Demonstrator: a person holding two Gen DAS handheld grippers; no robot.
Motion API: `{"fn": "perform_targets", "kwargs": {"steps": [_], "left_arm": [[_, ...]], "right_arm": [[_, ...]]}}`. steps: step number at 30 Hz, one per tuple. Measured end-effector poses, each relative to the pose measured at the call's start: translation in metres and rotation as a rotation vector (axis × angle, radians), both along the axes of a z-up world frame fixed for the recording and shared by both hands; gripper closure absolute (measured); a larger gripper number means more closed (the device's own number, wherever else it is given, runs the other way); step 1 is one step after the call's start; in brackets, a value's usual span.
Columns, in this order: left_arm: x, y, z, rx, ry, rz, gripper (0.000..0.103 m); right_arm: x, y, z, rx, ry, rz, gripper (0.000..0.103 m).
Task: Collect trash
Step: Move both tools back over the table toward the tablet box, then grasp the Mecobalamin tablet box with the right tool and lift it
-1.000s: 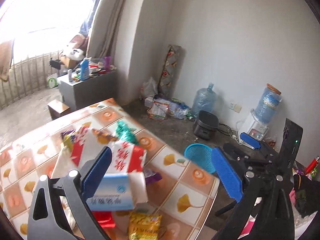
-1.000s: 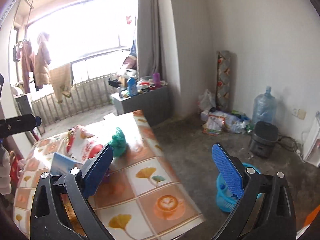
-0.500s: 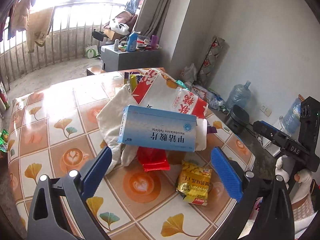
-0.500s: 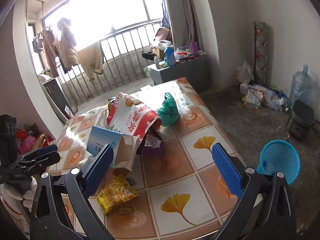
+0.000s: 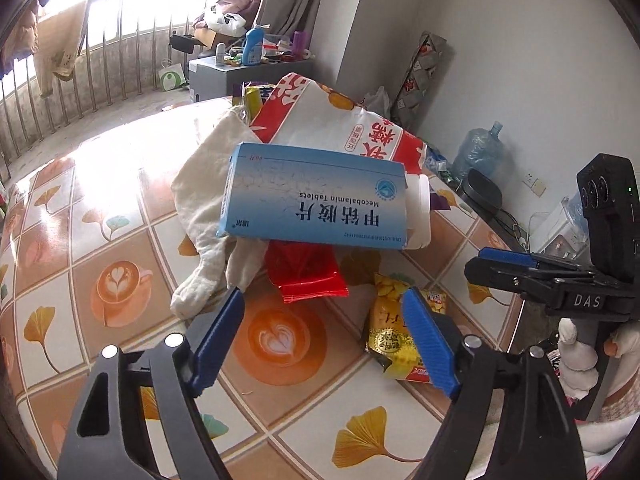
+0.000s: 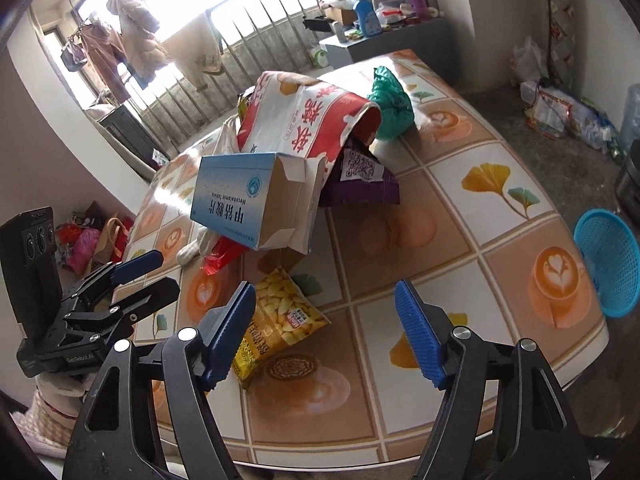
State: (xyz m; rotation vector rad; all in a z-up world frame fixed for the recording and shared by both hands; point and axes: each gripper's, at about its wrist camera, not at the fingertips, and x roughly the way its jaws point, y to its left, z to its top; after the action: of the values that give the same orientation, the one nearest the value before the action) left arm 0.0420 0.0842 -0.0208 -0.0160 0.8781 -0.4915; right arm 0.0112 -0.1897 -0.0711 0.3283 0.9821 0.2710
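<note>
A heap of trash lies on the tiled table point(image 5: 120, 216): a blue medicine box point(image 5: 316, 196) point(image 6: 244, 204) on top, a red-and-white bag point(image 5: 340, 124) point(image 6: 308, 120), a red wrapper point(image 5: 304, 272), a yellow snack packet point(image 5: 394, 332) point(image 6: 280, 320), a purple packet point(image 6: 360, 180) and a green bag point(image 6: 390, 104). My left gripper point(image 5: 322, 336) hovers low over the table just short of the red wrapper, jaws closing with nothing between them. My right gripper point(image 6: 324, 332) hangs above the yellow packet, jaws closing, pads apart from it.
A cream cloth point(image 5: 212, 184) lies under the heap. On the floor right of the table stands a blue basket point(image 6: 608, 260). Water bottles point(image 5: 478, 152), a black cooker point(image 5: 484, 196) and more litter line the wall. A grey cabinet point(image 5: 248, 72) stands behind the table.
Both grippers have dropped and tipped down toward the heap, so the trash looms larger. Both pairs of jaws have narrowed from fully wide.
</note>
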Motion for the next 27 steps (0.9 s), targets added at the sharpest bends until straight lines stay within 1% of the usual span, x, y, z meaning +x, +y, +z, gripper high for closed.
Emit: {"fn": "perform_targets", "kwargs": {"steps": [3,5,8,14,17,19,21,22,23,24,27], "left_arm": [[0.004,0.002,-0.002,-0.021,0.015,0.007,0.032],[0.007,0.004,0.000,-0.051,0.020,0.010,0.035],[0.013,0.007,0.006,-0.083,0.005,0.010,0.037],[0.029,0.015,0.012,-0.078,-0.015,0.054,0.044],[0.038,0.021,0.010,-0.073,-0.005,0.081,0.050],[0.043,0.024,0.007,-0.082,0.011,0.091,0.053],[0.045,0.028,0.006,-0.092,0.019,0.091,0.057],[0.045,0.029,0.005,-0.094,0.021,0.090,0.058],[0.046,0.030,0.005,-0.095,0.023,0.089,0.059],[0.046,0.031,0.005,-0.098,0.025,0.087,0.060],[0.041,0.034,0.007,-0.107,0.022,0.082,0.063]], "right_arm": [[0.002,0.001,-0.002,0.030,0.038,0.006,0.043],[0.003,0.000,0.002,0.024,0.029,-0.005,0.044],[0.006,-0.005,0.010,0.042,0.003,-0.028,0.044],[0.029,-0.015,0.018,0.100,-0.052,-0.071,0.044],[0.046,-0.015,0.014,0.137,-0.051,-0.074,0.049],[0.058,-0.014,0.008,0.177,-0.026,-0.066,0.054],[0.065,-0.009,0.003,0.214,-0.011,-0.043,0.070],[0.067,-0.007,0.000,0.232,0.000,-0.033,0.075],[0.068,-0.006,-0.002,0.250,0.013,-0.025,0.091],[0.067,-0.006,-0.002,0.270,0.016,-0.016,0.097],[0.056,-0.009,0.007,0.320,-0.024,0.012,0.102]]}}
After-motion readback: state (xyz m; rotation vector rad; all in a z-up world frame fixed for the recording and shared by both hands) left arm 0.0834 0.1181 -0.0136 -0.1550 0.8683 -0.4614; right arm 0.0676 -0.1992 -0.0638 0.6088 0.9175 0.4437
